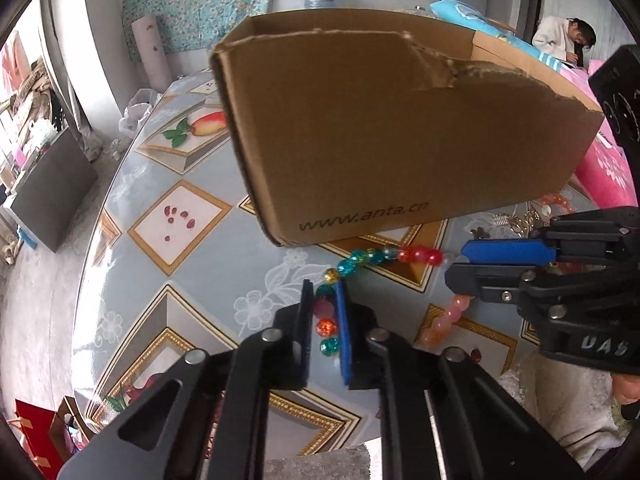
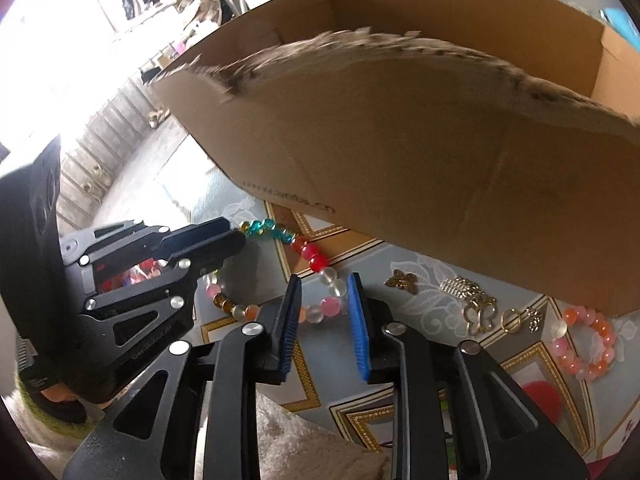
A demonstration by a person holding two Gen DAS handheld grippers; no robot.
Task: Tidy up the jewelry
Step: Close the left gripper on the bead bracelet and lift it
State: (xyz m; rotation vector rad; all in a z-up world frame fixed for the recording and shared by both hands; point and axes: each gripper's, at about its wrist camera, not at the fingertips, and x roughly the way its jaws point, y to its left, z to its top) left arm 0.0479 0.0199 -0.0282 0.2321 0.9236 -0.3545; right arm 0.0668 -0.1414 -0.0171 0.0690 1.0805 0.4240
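Note:
A multicoloured bead bracelet (image 1: 376, 257) (image 2: 308, 254) lies on the patterned tablecloth (image 1: 120, 248) in front of an open cardboard box (image 1: 400, 120) (image 2: 420, 148). My left gripper (image 1: 325, 292) (image 2: 237, 235) is shut on its teal and red end, with beads wedged between the pads. My right gripper (image 2: 324, 285) (image 1: 456, 262) comes in from the right side. Its fingers straddle the pink and clear beads of the same bracelet. In the left wrist view its fingers stand nearly together on the strand.
Right of the bracelet lie a gold butterfly charm (image 2: 402, 280), a heap of gold pieces (image 2: 476, 306) and an orange-pink bead bracelet (image 2: 584, 344). The table's rounded edge (image 1: 86, 264) drops to the floor on the left. A person (image 1: 560, 36) sits far behind.

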